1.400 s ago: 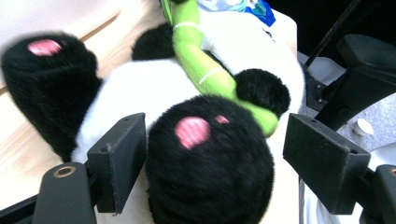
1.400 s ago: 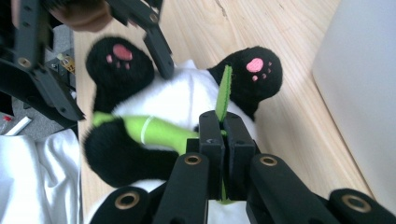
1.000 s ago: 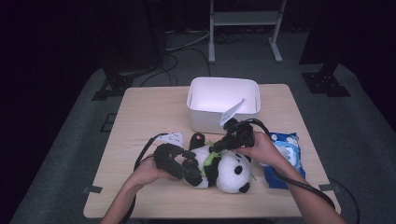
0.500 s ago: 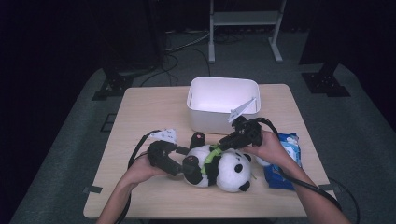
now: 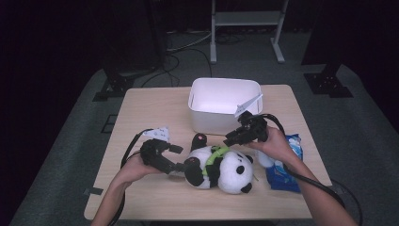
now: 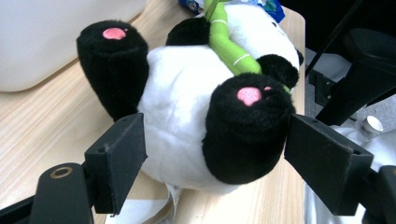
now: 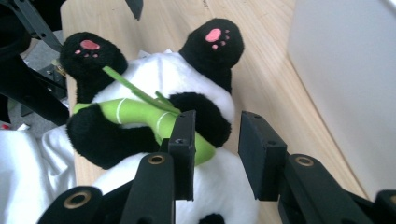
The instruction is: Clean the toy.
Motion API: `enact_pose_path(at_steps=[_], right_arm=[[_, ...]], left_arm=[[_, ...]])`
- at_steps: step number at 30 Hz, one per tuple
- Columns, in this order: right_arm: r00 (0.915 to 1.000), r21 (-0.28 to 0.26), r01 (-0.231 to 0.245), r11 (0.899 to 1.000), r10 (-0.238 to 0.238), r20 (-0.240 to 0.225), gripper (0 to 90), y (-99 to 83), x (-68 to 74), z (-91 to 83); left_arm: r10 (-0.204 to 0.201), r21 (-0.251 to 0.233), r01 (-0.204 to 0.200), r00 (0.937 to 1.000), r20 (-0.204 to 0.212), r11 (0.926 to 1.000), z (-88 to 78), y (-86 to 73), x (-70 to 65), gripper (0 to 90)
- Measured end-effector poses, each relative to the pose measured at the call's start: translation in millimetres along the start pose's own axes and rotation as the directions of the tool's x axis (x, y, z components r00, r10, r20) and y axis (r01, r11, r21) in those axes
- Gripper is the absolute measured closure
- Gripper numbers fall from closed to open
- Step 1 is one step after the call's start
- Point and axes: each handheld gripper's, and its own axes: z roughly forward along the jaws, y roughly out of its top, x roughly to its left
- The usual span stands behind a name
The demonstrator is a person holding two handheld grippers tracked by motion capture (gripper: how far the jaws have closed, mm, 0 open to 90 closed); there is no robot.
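Dark room, pale wooden table (image 5: 141, 113); left gripper (image 5: 175, 165) jaws clasp panda (image 5: 221, 167); right gripper (image 5: 230, 140) jaws just opening, empty.

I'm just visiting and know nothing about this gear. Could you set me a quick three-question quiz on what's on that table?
1. True or false: the panda lies inside the white bin.
2. Which part of the panda sits between the left gripper's jaws? A) an ear B) a foot C) the green stalk
3. What lies at the table's right edge, beside the right hand?

Key: 1. False, it lies on the table in front of the bin. 2. B. 3. A blue packet.
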Motion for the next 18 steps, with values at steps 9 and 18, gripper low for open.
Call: enact_pose_path(at_steps=[9,18], right_arm=[[0.9995,-0.014,-0.007,1.000,0.007,0.030,62.9,10.3,-6.9,-9.9],[0.9982,-0.020,0.004,1.000,-0.002,0.060,58.7,25.7,-13.6,-11.8]], left_arm=[[-0.024,0.001,0.024,0.9986,-0.047,0.9997,-11.4,-9.5,7.7,19.1],[-0.047,-0.011,0.046,0.9948,-0.090,0.9989,-20.1,-19.2,14.1,17.5]])
